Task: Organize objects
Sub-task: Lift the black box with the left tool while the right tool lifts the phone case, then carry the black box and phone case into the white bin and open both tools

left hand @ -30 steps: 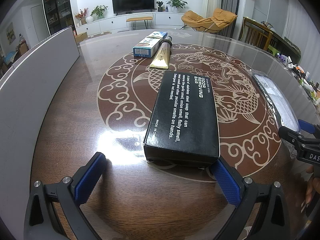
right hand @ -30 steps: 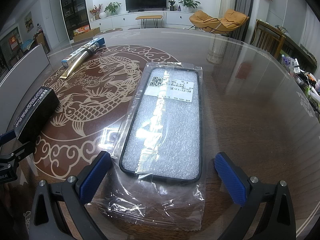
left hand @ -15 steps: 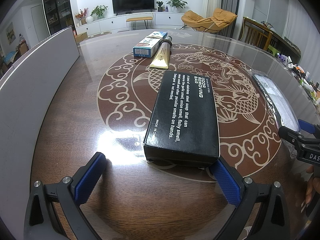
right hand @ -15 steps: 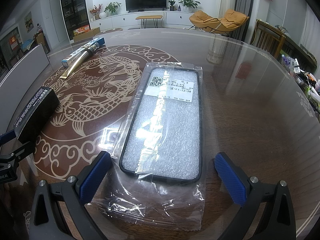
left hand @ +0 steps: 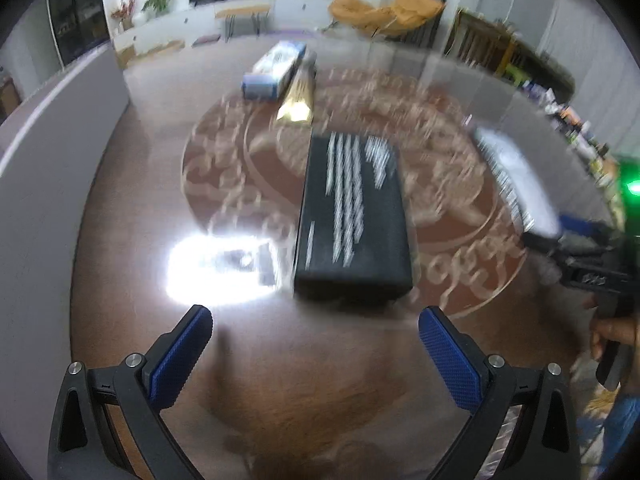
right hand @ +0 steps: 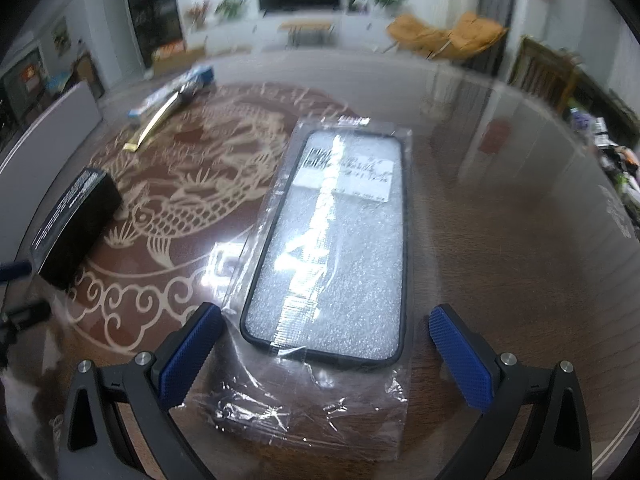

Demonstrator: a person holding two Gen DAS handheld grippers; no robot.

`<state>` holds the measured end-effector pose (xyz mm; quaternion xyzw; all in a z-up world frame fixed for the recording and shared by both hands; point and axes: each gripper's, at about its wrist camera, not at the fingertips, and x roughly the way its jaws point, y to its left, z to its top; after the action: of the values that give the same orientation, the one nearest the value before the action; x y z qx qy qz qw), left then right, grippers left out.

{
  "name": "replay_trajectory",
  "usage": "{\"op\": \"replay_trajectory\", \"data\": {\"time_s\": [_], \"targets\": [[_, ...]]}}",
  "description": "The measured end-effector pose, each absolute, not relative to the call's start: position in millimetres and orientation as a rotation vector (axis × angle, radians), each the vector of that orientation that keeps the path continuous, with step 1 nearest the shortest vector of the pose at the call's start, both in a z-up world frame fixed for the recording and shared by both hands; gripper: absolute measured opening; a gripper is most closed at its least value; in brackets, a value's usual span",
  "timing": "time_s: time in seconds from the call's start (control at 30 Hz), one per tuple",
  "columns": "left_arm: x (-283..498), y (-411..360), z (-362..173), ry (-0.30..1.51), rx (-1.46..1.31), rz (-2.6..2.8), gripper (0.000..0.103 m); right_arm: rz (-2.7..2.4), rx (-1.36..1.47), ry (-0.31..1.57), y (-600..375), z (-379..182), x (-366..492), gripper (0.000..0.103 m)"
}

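Note:
A black box with white print [left hand: 354, 220] lies on the patterned brown table, just ahead of my left gripper [left hand: 314, 328], which stands open and short of the box's near end. A phone case in a clear plastic bag [right hand: 332, 248] lies in front of my right gripper [right hand: 326, 332], open, with the bag's near end between its fingers. The black box [right hand: 74, 226] shows at the left in the right wrist view. A blue-and-white box [left hand: 276, 70] and a gold tube [left hand: 300, 96] lie side by side at the far side. Both views are motion-blurred.
A grey panel [left hand: 48, 152] runs along the table's left side. The right gripper's body and a hand [left hand: 612, 300] show at the right edge of the left wrist view. Small clutter [right hand: 616, 160] sits at the table's far right. Chairs and a TV cabinet stand beyond.
Both grippers have drawn back and risen a little. The left one's fingertip no longer touches the black box. The view, sharp before, is now blurred with motion.

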<state>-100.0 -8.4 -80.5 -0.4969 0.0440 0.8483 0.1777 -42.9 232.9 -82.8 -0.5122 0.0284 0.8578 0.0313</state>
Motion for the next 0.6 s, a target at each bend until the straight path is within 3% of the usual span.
{"op": "replay_trajectory", "data": {"time_s": [0.27,0.3,0.37,0.4,0.43,0.6], "targets": [[-143.1,32.7,-77.9,0.265,-1.489,2.302,0.103,2.48,-1.765,0.261,251.2,-77.2,-108.7,0.103],[-146.9,35.4,-81.6,0.274,-1.498,2.293,0.097,2.464,-1.769,0.267,251.4,-79.6,-113.2,0.103],[-152.3,41.6,-90.2,0.267,-1.508,2.282,0.058,2.468,-1.759,0.173,243.3,-79.9,-117.9,0.098],[-152.5,38.9,-90.7,0.27,-1.498,2.297,0.058,2.474,-1.742,0.1,239.3,-78.4,-117.9,0.082],[-152.4,36.9,-90.4,0.261,-1.474,2.317,0.058,2.502,-1.738,0.09,236.9,-75.9,-116.1,0.077],[-137.7,16.0,-82.2,0.127,-1.431,2.356,0.058,2.571,-1.71,0.267,245.4,-59.3,-94.3,0.076]]}}
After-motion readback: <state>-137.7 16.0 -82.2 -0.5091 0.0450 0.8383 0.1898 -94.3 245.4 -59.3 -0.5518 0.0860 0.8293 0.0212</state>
